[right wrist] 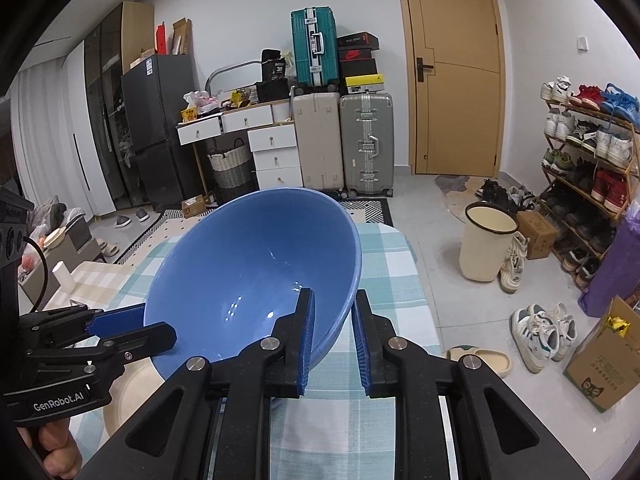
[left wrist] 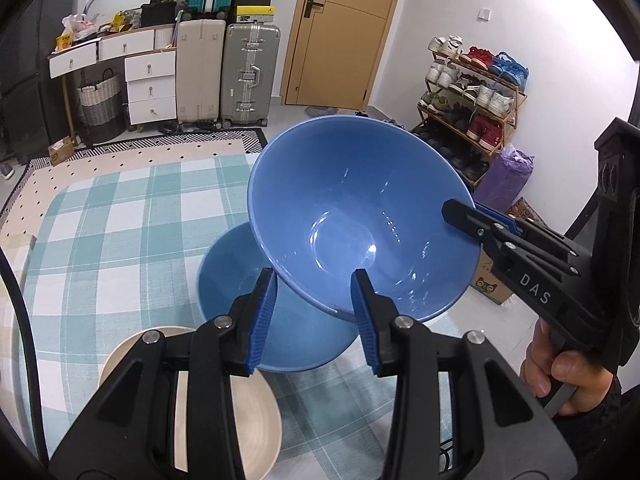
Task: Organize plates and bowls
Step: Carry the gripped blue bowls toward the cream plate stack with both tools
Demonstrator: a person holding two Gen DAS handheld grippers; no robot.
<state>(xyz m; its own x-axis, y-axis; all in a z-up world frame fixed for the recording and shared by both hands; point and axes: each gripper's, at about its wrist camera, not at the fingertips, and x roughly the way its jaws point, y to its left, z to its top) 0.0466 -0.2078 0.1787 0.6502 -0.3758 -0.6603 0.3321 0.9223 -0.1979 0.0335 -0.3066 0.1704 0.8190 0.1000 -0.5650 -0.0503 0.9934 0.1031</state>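
Note:
A large blue bowl (left wrist: 356, 220) is held tilted in the air between both grippers, above a second blue bowl (left wrist: 240, 292) that rests on the checked tablecloth. My left gripper (left wrist: 314, 300) straddles the lifted bowl's near rim, one finger inside and one outside. My right gripper (left wrist: 480, 216) grips the opposite rim; in the right wrist view its fingers (right wrist: 332, 332) straddle the bowl (right wrist: 256, 276) wall. A beige plate (left wrist: 248, 424) lies under my left gripper, next to the lower bowl.
The table (left wrist: 120, 216) has a teal checked cloth. Suitcases (right wrist: 344, 148) and a white drawer unit (right wrist: 272, 148) stand at the far wall. A cream bin (right wrist: 486, 240), shoes, cardboard boxes and a shoe rack (right wrist: 584, 152) stand on the floor to the right.

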